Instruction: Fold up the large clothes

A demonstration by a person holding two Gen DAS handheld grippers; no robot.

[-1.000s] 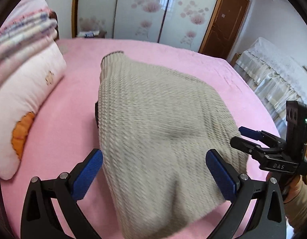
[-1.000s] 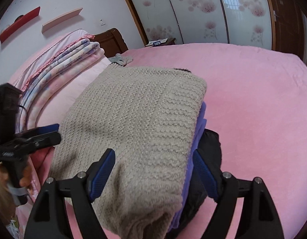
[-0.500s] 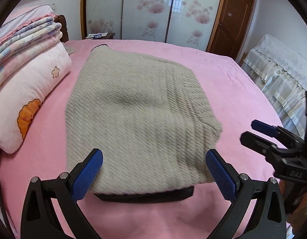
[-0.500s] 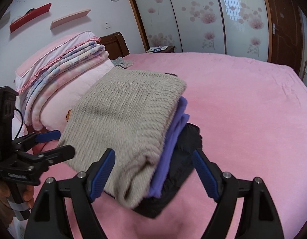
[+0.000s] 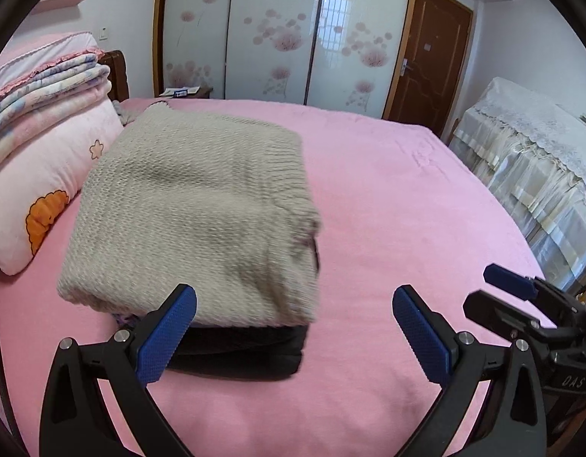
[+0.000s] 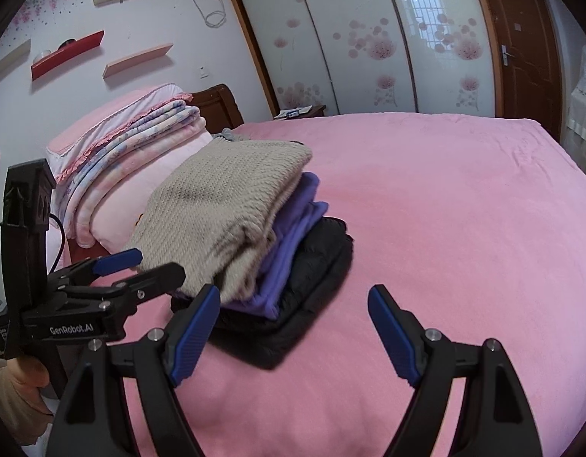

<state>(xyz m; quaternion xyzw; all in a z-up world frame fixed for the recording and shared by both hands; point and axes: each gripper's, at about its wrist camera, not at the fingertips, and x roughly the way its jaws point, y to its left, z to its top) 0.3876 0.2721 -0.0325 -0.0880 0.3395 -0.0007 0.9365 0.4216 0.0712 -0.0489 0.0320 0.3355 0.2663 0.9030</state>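
Observation:
A folded beige knit sweater lies on top of a stack on the pink bed. In the right wrist view the sweater rests on a folded purple garment and a folded black garment. My left gripper is open and empty, just short of the stack's near edge. My right gripper is open and empty, to the right of the stack. Each gripper shows in the other's view, the right one and the left one, both open.
A pink pillow and folded blankets lie left of the stack. A lace-covered piece of furniture stands right of the bed. Sliding wardrobe doors and a brown door are behind.
Both grippers have pulled back from the sweater, which now lies settled on the stack. The purple and black layers have come into view beneath it.

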